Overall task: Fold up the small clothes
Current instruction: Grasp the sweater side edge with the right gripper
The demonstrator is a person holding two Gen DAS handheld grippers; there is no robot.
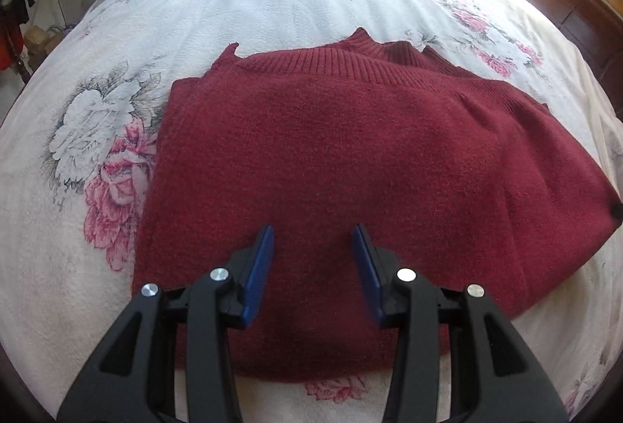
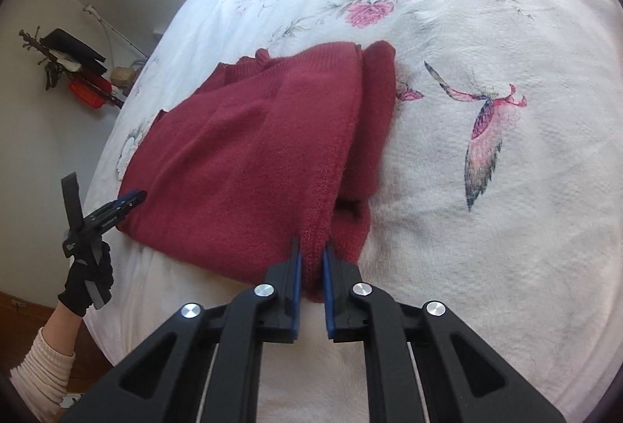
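The right gripper (image 2: 311, 255) pinches the near edge of the red sweater (image 1: 350, 158) lying half-folded on the flowered bed (image 1: 194, 6), while the left gripper (image 1: 313, 240) hovers wide apart above it, so the next fold likely needs that edge lifted across.

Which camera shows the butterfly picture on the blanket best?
The right wrist view. There the pink and grey butterfly print shows whole on the white floral bedspread, to the right of the dark red knitted sweater. The left wrist view shows only flower prints around the sweater, no butterfly.
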